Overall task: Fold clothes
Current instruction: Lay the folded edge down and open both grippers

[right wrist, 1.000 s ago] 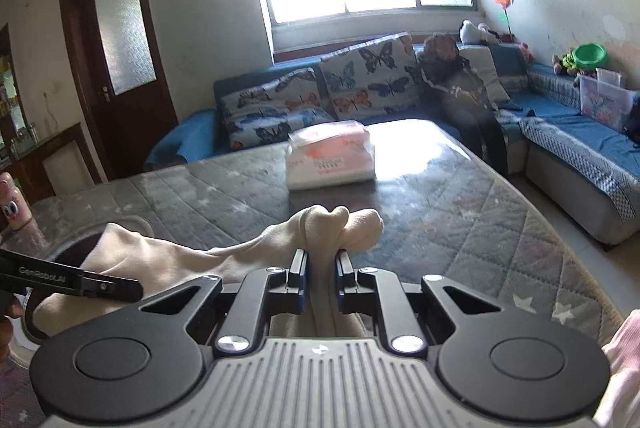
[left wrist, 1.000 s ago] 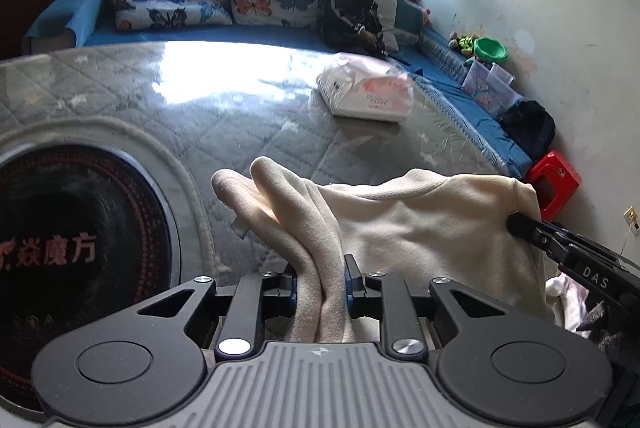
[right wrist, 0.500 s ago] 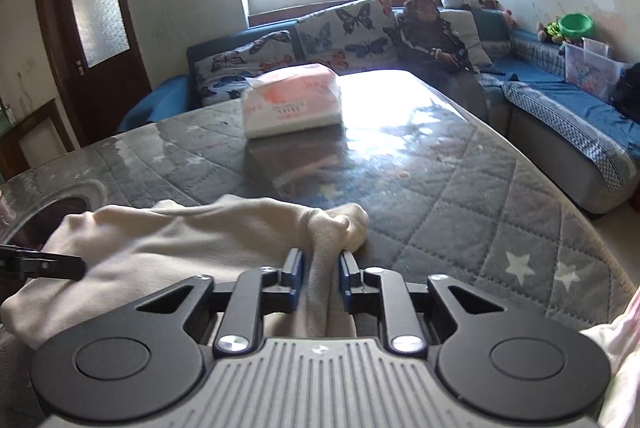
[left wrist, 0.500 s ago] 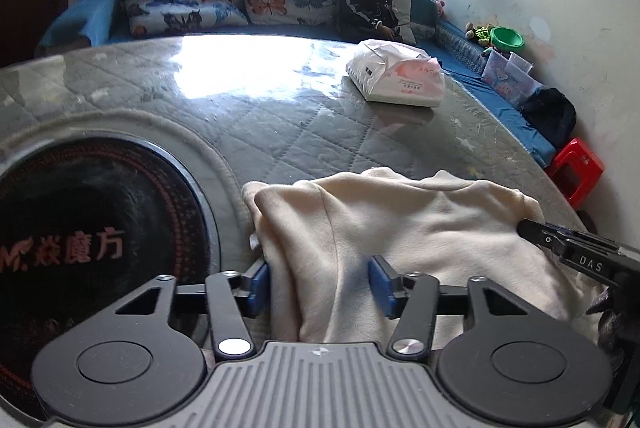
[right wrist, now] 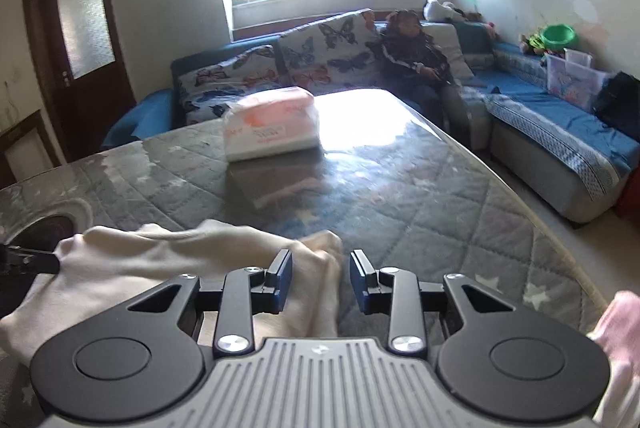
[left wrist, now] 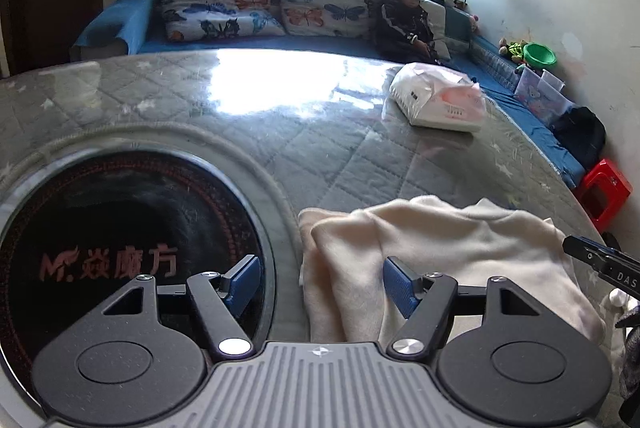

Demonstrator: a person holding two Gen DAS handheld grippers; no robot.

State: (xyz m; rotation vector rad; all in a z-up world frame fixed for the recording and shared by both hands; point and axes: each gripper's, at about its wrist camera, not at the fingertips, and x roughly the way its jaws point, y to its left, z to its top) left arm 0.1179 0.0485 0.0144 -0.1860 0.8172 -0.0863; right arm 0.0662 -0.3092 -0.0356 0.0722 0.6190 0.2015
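Note:
A cream fleece garment (left wrist: 440, 252) lies folded on the grey quilted table (left wrist: 280, 131), near its front edge. My left gripper (left wrist: 320, 286) is open, its blue pads wide apart over the garment's left edge. In the right wrist view the same garment (right wrist: 160, 260) lies flat, and my right gripper (right wrist: 320, 284) stands open with the cloth's right corner between its fingers, not pinched. The right gripper's tip (left wrist: 600, 260) shows at the garment's right side in the left wrist view.
A round black hotplate (left wrist: 120, 252) is set into the table on the left. A white and pink plastic package (left wrist: 440, 99) sits further back. A person (right wrist: 416, 55) sits on the blue sofa (right wrist: 560, 123) behind. A pink cloth (right wrist: 616, 340) hangs at bottom right.
Both grippers lowered the garment onto the table and let go: the left opened first and widened, the right opened just now. The cloth has settled flat.

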